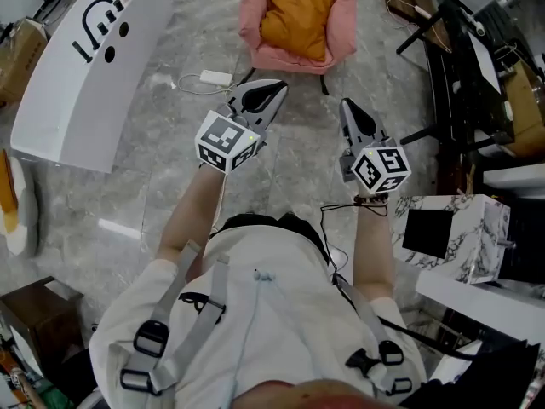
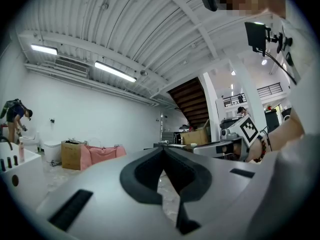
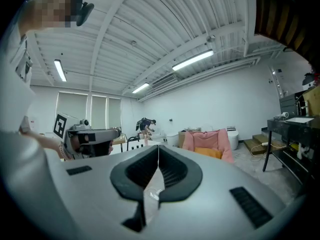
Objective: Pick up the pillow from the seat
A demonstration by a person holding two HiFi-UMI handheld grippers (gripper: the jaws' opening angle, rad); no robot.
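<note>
The head view looks steeply down over the person's chest at the left tongs (image 1: 277, 85), the right tongs (image 1: 345, 105) and the floor (image 1: 170, 143), with the pink seat (image 1: 294, 24) beyond. Each gripper view rides low behind its own jaws and faces level. Both show the distant seat and the opposite tongs.

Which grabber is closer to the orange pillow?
Left, it seems. The left gripper is just below the orange pillow in the head view; the right gripper is lower and off to its right.
</note>
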